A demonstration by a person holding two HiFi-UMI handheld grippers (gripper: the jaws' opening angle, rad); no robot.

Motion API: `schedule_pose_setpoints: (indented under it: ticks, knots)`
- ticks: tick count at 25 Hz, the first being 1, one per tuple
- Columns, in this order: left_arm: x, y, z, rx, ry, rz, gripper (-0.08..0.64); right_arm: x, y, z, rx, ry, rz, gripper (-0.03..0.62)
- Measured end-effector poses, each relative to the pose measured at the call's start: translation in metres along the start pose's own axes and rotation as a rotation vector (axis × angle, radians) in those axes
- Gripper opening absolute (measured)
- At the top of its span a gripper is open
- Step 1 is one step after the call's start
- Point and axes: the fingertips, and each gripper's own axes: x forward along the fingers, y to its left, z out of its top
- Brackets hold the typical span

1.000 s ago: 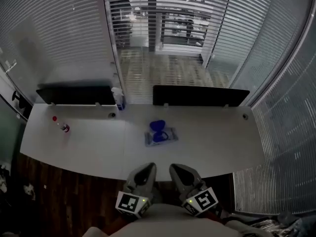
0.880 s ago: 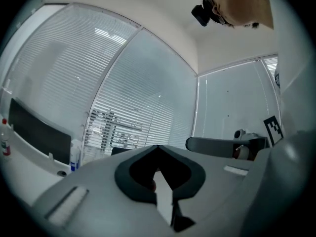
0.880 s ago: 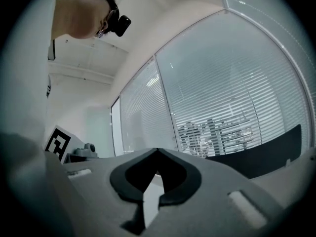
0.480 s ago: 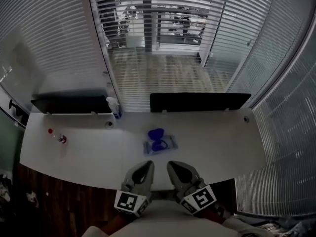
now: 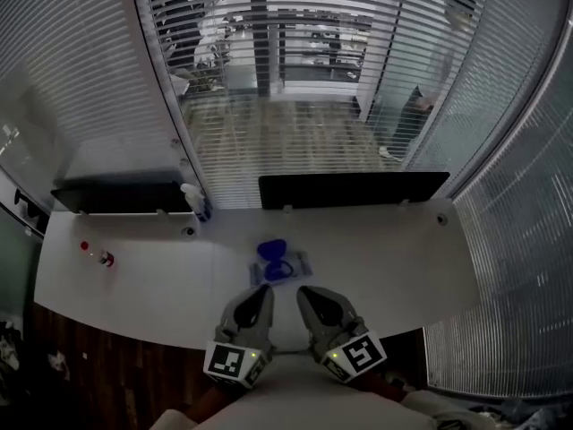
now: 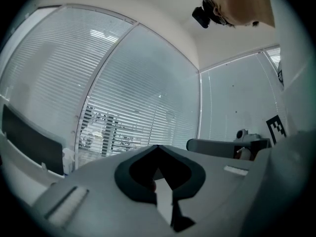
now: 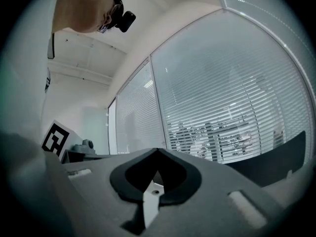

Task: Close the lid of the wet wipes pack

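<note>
The wet wipes pack [image 5: 295, 266] lies flat near the middle of the white table [image 5: 161, 285]. Its blue lid [image 5: 271, 249] stands flipped open on the far side, above a blue ring on the pack. My left gripper [image 5: 261, 294] and right gripper [image 5: 305, 294] are side by side over the table's near edge, just short of the pack and not touching it. Both point level at the pack, and both have their jaws together with nothing between them. In the left gripper view [image 6: 158, 147] and the right gripper view [image 7: 158, 151] the jaws meet at the tip.
Two dark partitions [image 5: 121, 197] [image 5: 354, 189] stand along the table's far edge, with a spray bottle [image 5: 192, 200] between them. A small red-capped bottle [image 5: 105, 259] sits at the far left. Blinds and glass walls surround the table. A person [image 5: 430, 88] is beyond the glass.
Both grippers have moved forward over the table's near edge, closer to the pack. The head view has shifted with them. The pack has not moved and its lid is still open.
</note>
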Motion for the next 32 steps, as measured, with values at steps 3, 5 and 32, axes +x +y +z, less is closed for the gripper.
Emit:
schedule_pose_setpoints:
  ticks: [3, 5, 32]
  knots:
    - [0.008, -0.004, 0.001, 0.010, 0.005, -0.005, 0.003, -0.001, -0.008, 0.002, -0.005, 0.001, 0.000, 0.000]
    - [0.013, -0.004, 0.005, 0.008, -0.001, -0.008, 0.003, 0.001, -0.013, 0.003, -0.003, 0.010, 0.000, 0.000]
    - [0.046, 0.047, -0.062, -0.069, 0.209, 0.052, 0.003, 0.048, -0.046, -0.071, -0.035, 0.249, 0.129, 0.002]
